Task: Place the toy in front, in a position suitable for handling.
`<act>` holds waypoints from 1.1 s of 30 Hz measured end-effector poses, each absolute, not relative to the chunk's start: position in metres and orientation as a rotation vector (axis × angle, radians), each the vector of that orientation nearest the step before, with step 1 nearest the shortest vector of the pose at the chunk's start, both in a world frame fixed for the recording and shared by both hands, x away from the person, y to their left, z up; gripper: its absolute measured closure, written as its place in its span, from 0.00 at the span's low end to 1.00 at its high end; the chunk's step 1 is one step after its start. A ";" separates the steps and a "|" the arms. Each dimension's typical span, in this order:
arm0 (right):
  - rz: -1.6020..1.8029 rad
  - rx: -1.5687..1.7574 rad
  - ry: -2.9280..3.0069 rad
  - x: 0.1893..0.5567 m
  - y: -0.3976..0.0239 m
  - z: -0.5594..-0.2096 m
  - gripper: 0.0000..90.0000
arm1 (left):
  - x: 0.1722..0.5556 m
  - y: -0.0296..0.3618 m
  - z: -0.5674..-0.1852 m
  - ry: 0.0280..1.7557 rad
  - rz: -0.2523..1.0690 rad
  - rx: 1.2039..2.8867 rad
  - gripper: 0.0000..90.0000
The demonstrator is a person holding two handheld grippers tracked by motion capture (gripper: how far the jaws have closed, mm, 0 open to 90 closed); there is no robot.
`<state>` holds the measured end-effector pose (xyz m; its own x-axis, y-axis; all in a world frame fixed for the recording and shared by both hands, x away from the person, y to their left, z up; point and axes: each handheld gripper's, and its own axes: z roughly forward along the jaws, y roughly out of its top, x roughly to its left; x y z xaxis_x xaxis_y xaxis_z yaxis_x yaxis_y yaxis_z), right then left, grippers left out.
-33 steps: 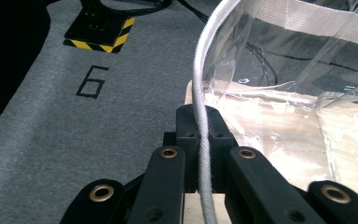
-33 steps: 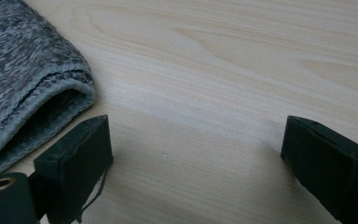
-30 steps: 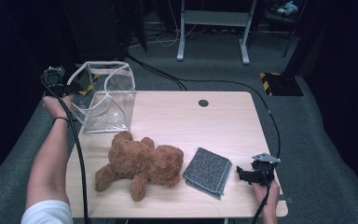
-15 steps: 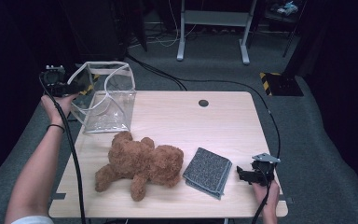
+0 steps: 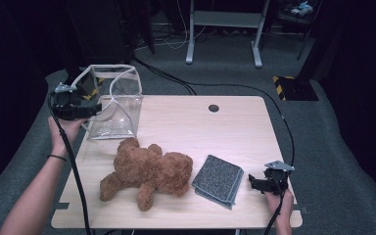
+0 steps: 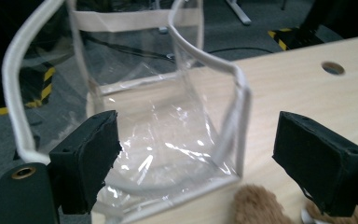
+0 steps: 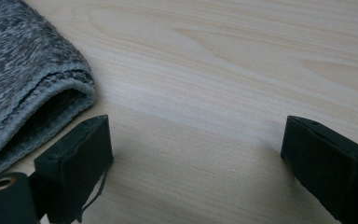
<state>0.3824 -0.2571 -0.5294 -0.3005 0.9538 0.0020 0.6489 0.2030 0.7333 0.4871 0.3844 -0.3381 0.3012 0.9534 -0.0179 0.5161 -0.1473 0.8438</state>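
The clear plastic bag with white trim (image 5: 113,102) stands upright at the upper left of the tabletop (image 5: 225,132), opening upward; its far edge blurs against the dark floor. The left hand-held gripper (image 5: 98,108) has just been opening and has drawn back from the bag since earlier; nothing is gripped. The right hand-held gripper (image 5: 250,183) rests released beside the folded grey knitted cloth (image 5: 219,180).

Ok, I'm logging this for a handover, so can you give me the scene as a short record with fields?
surface: wooden table
clear bag: upright at far left corner, mouth open
teddy bear: lying in front of the bag
grey cloth: folded, right of the bear
left gripper: jaws just opened, at the bag, nothing gripped
right gripper: open, beside the cloth
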 end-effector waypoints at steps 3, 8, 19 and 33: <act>0.886 1.488 2.027 0.382 -0.257 -0.529 0.09 | 0.472 0.379 -0.349 1.298 0.688 1.825 0.14; 0.887 1.484 2.029 0.382 -0.257 -0.529 0.09 | 0.451 0.375 -0.371 1.292 0.684 1.861 0.11; 0.889 1.477 2.037 0.382 -0.257 -0.529 0.09 | 0.427 0.380 -0.441 1.358 0.612 1.928 0.01; 0.884 1.486 2.038 0.382 -0.256 -0.529 0.08 | 0.435 0.386 -0.520 1.443 0.466 1.975 0.00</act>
